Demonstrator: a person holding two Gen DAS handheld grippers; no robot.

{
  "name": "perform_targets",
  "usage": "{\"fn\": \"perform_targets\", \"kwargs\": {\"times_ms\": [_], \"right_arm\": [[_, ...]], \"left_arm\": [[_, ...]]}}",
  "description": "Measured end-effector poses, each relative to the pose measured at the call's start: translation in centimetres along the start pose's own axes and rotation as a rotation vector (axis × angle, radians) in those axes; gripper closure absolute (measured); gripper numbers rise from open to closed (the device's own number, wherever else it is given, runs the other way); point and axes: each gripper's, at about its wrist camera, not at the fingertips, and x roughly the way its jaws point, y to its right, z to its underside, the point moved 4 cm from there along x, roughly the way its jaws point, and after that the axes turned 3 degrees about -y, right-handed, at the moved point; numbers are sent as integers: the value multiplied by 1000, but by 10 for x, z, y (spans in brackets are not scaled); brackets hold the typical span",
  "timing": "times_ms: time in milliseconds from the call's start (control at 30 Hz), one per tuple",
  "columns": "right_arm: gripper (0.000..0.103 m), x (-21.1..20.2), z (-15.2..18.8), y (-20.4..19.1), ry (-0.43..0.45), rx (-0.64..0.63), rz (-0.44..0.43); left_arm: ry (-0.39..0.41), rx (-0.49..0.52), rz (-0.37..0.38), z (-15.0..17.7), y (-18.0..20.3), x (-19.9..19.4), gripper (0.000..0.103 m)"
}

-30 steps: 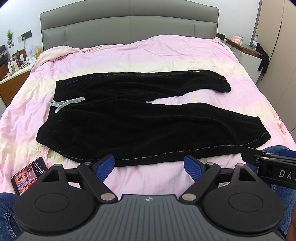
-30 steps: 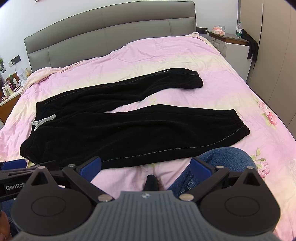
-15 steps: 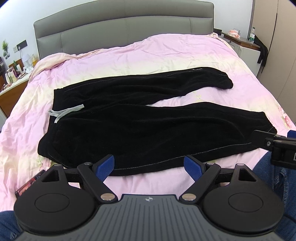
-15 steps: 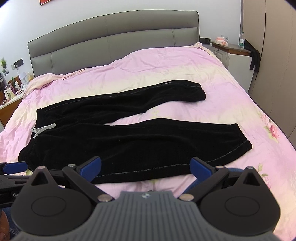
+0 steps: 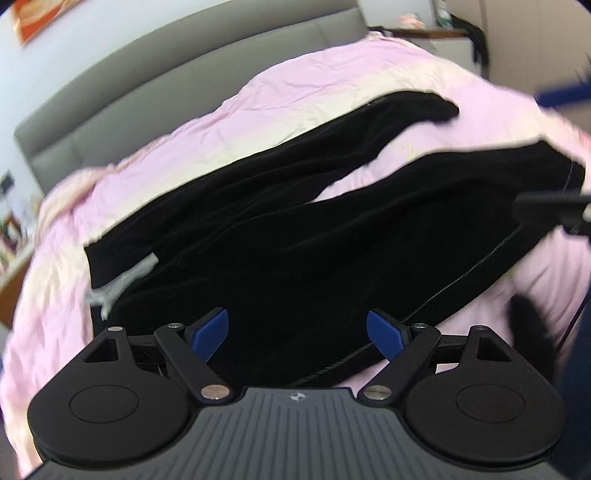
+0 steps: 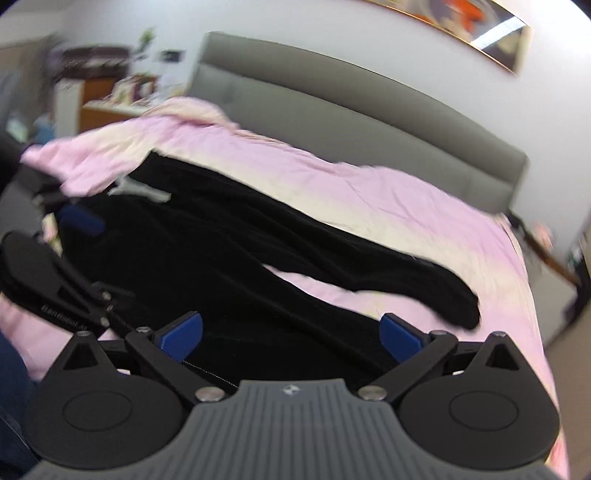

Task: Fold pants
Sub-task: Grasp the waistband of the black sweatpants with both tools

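Note:
Black pants [image 5: 314, 236] lie flat on the pink bed, waist with a grey drawstring [image 5: 122, 280] at the left, two legs spread toward the right. My left gripper [image 5: 297, 334] is open and empty, close above the near leg's lower hem. My right gripper [image 6: 291, 338] is open and empty, low over the near leg of the pants [image 6: 258, 266]. The left gripper also shows at the left edge of the right wrist view [image 6: 70, 236], near the waist. Both views are blurred by motion.
The pink duvet [image 5: 258, 110] covers the bed, with a grey headboard [image 6: 332, 99] behind. A bedside cabinet [image 6: 107, 92] with small items stands by the waist end. A nightstand and wardrobe [image 5: 461, 33] stand at the cuff end.
Both grippers have swung forward and down, close over the near leg. The left view has tilted one way and the right view the other. The jaws stay open.

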Motion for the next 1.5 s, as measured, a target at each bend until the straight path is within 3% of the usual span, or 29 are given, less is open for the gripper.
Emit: {"fn": "perform_targets", "kwargs": {"times_ms": [100, 233, 300, 400, 533, 833, 933, 1067, 1133, 1200, 1267, 1300, 1367, 1500], "right_arm": [[5, 25, 3, -22, 14, -240, -54], [5, 59, 22, -51, 20, -630, -79], [5, 76, 32, -62, -10, -756, -107], [5, 94, 35, -67, -15, -807, -180], [7, 115, 47, -79, -14, -883, -226], [26, 137, 69, -88, -85, -843, -273], [28, 143, 69, -88, -110, -854, -254], [30, 148, 72, -76, -122, -920, -145], [35, 153, 75, -63, -153, -919, -119], [44, 158, 78, -50, -199, -910, -102], [71, 164, 79, -40, -246, -911, -81], [75, 166, 79, -34, -260, -914, -76], [77, 168, 79, -24, -275, -914, -74], [77, 175, 92, 3, -305, -945, -40]], "left_arm": [[41, 102, -19, 14, -5, 25, 4], [44, 166, 87, 35, -21, 49, 6], [23, 246, 127, 40, -18, 55, 7], [23, 395, 155, 46, -5, 57, 7], [-14, 562, 126, 60, 9, 71, 7], [-54, 658, 94, 75, 7, 84, 8], [-37, 704, -6, 77, 4, 90, 9], [12, 681, -142, 74, -15, 95, 18], [39, 631, -184, 67, -25, 93, 27], [73, 525, -169, 52, -36, 88, 45], [105, 407, -136, 35, -48, 81, 53], [124, 366, -130, 29, -54, 77, 56], [151, 316, -130, 25, -74, 65, 58], [144, 284, -105, 28, -72, 59, 59]]}}
